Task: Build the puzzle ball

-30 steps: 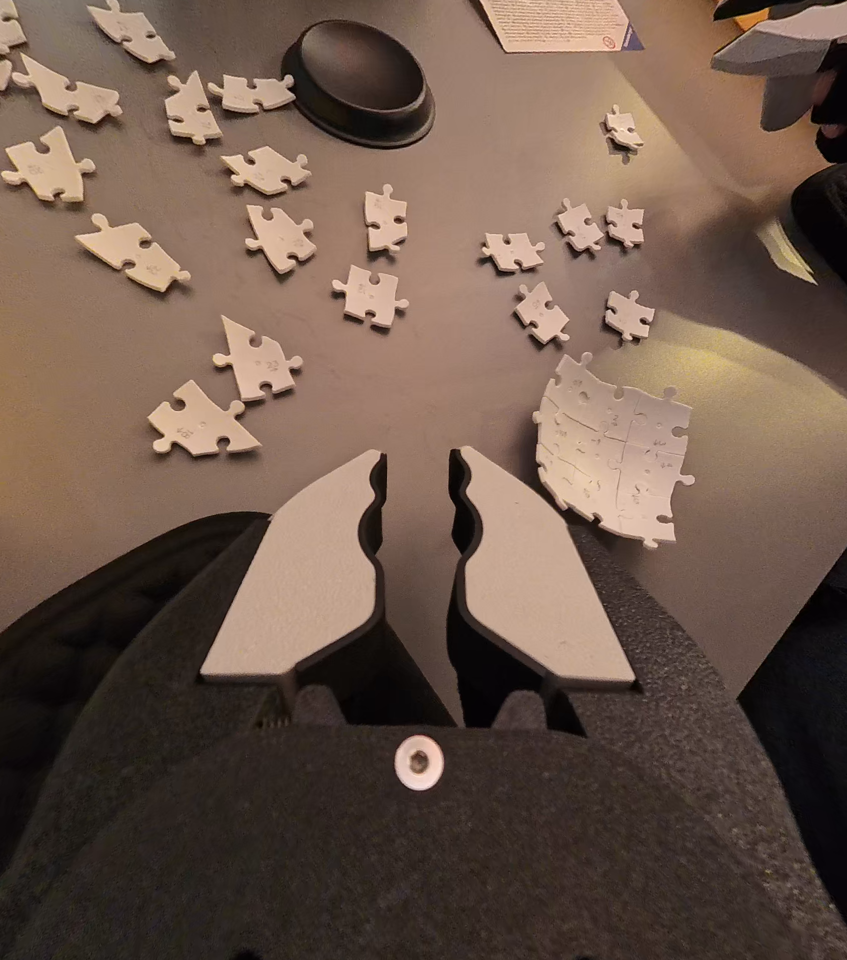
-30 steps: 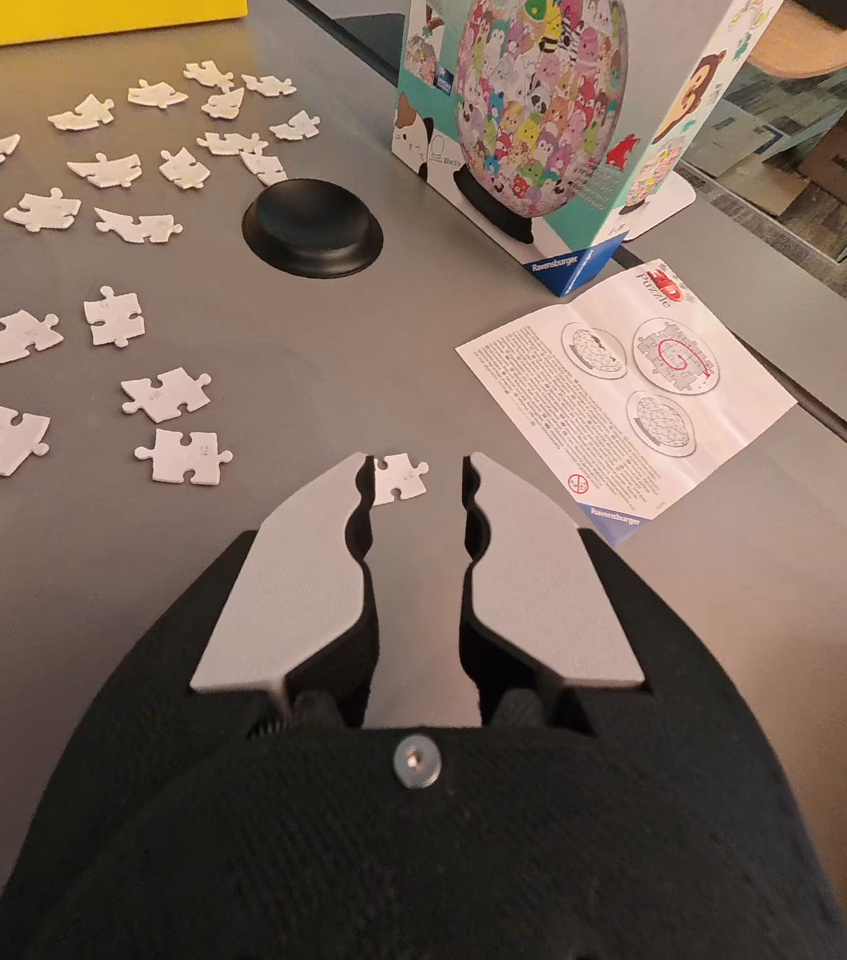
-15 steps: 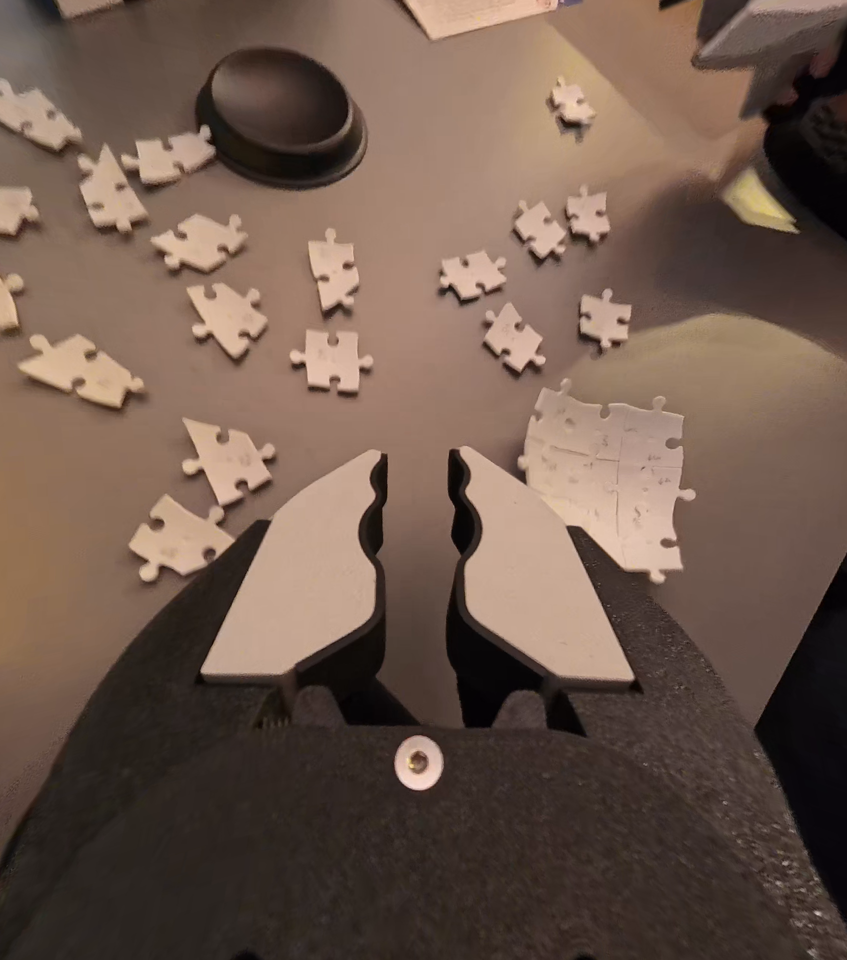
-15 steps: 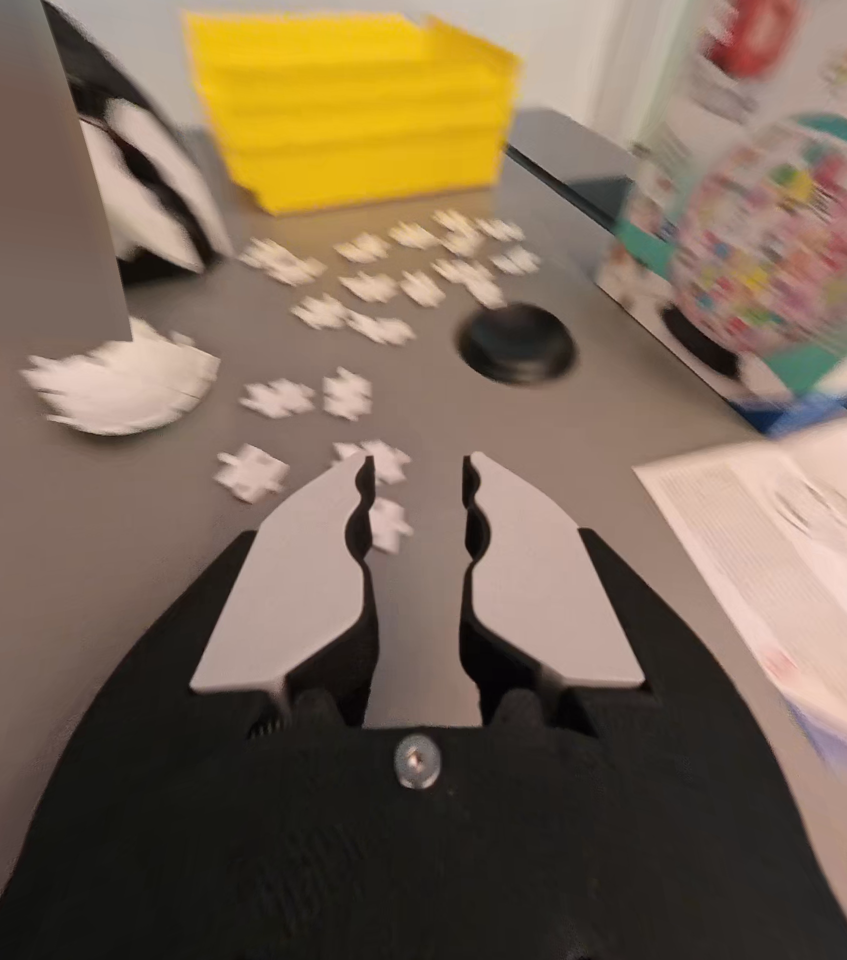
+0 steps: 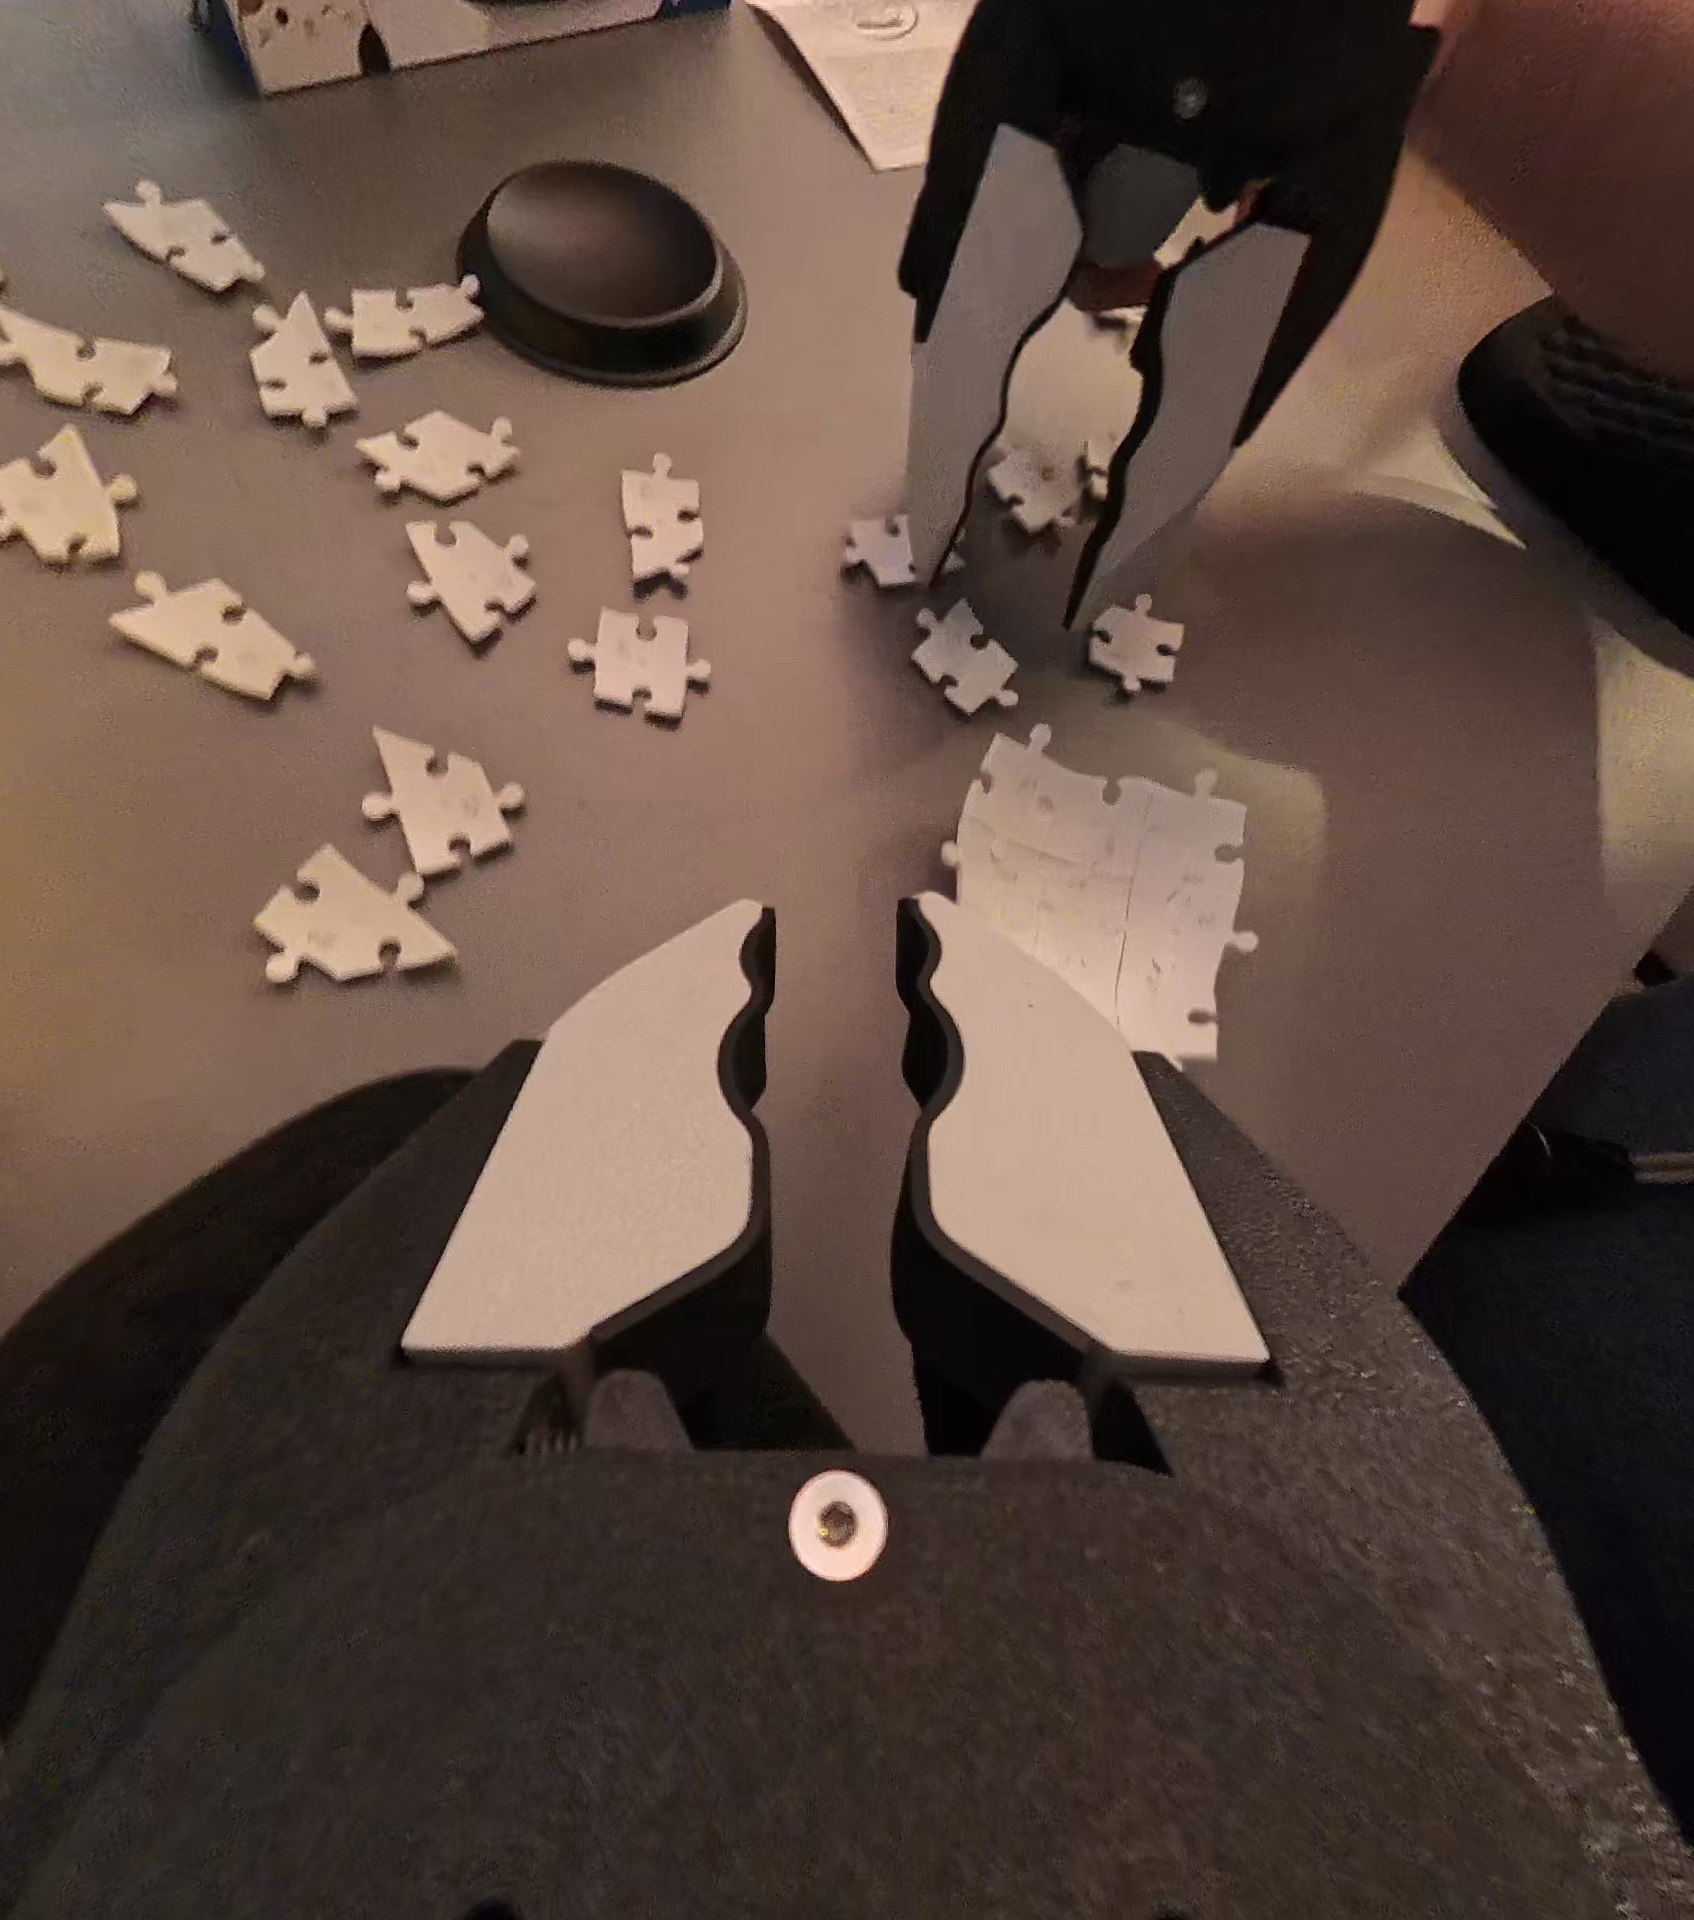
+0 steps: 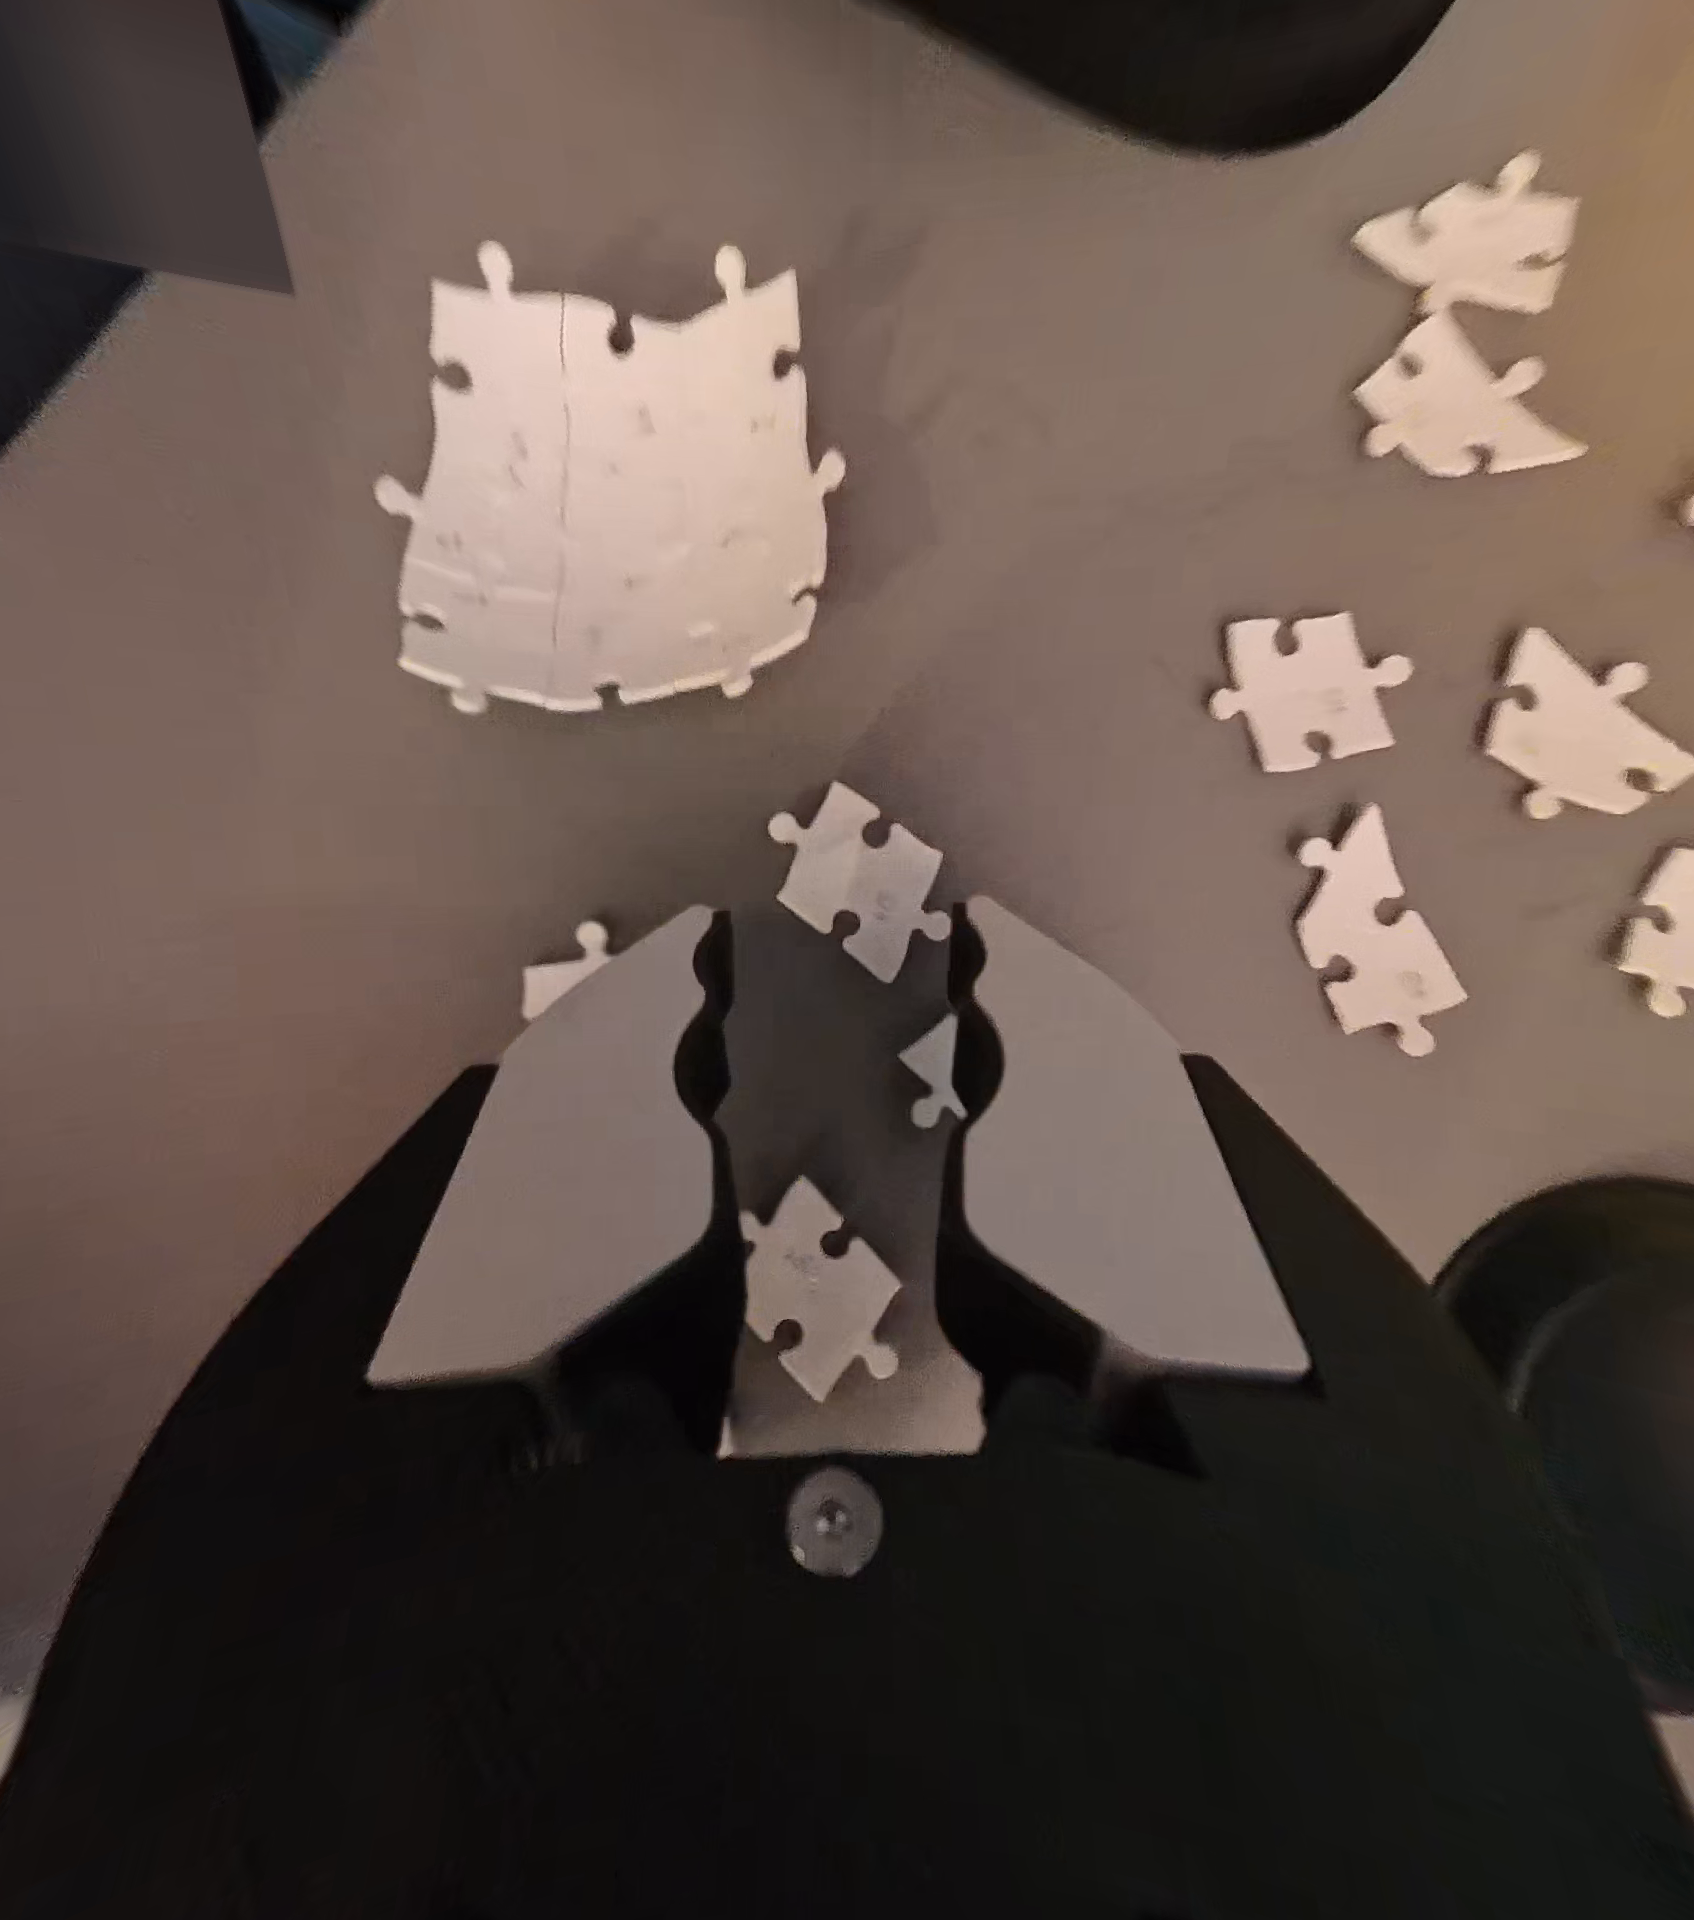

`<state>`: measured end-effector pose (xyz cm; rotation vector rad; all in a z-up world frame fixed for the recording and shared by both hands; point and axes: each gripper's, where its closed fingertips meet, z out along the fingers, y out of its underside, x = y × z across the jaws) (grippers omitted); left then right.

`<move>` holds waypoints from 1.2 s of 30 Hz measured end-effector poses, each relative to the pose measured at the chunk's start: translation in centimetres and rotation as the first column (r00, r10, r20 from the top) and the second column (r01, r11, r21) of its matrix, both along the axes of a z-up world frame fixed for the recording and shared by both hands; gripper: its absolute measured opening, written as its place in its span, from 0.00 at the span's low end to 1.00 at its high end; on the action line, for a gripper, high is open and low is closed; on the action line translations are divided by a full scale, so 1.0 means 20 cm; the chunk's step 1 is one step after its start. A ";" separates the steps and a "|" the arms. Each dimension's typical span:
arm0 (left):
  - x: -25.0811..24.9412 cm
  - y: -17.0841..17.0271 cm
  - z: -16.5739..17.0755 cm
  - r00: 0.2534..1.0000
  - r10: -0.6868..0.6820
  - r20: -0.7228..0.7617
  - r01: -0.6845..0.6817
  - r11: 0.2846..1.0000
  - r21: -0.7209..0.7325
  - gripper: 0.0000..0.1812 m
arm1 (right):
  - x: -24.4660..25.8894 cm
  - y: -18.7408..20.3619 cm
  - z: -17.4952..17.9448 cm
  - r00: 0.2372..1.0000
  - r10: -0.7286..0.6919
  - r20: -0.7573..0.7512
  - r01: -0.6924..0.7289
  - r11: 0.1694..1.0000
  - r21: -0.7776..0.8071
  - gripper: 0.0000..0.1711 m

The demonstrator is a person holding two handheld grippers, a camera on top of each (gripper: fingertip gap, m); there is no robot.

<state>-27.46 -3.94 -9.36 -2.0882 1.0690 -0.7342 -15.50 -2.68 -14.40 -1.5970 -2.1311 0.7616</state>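
Right gripper point(image 6: 832, 925) fingers apart, pointing down over loose puzzle pieces point(image 6: 858, 894) on the bench point(image 6: 199, 883), 1 lying between them. Left gripper point(image 5: 835, 914) fingers apart too, empty. Assembled curved section point(image 5: 1103, 883) just beside the left's right fingertip, beyond the right's tips.

Dim, warm light on both views. Left wrist view: a bright patch on the grey table point(image 5: 1394, 810) toward its right edge, with broad soft shadows around it; focus sharp, slight wide-angle stretch at the edges. Right wrist view: motion-blurred overall, loose pieces point(image 6: 1310, 691) soft-edged, assembled section point(image 6: 614, 488) washed out; yellowish cast at the table's right edge.
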 end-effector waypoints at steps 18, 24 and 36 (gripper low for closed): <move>-0.02 -0.05 0.00 0.999 -0.019 0.036 0.020 1.000 -0.019 0.12 | 0.03 -0.01 -0.05 0.989 -0.146 -0.012 0.146 0.972 0.186 0.13; 0.13 0.04 0.04 0.991 -0.076 0.112 0.085 0.993 -0.079 0.12 | 0.03 0.05 0.05 0.947 -0.276 -0.163 0.317 0.879 0.355 0.13; 0.53 0.18 0.10 0.953 -0.061 0.297 0.125 0.971 -0.203 0.17 | 0.02 0.15 0.41 0.821 -0.336 -0.462 0.570 0.549 0.612 0.13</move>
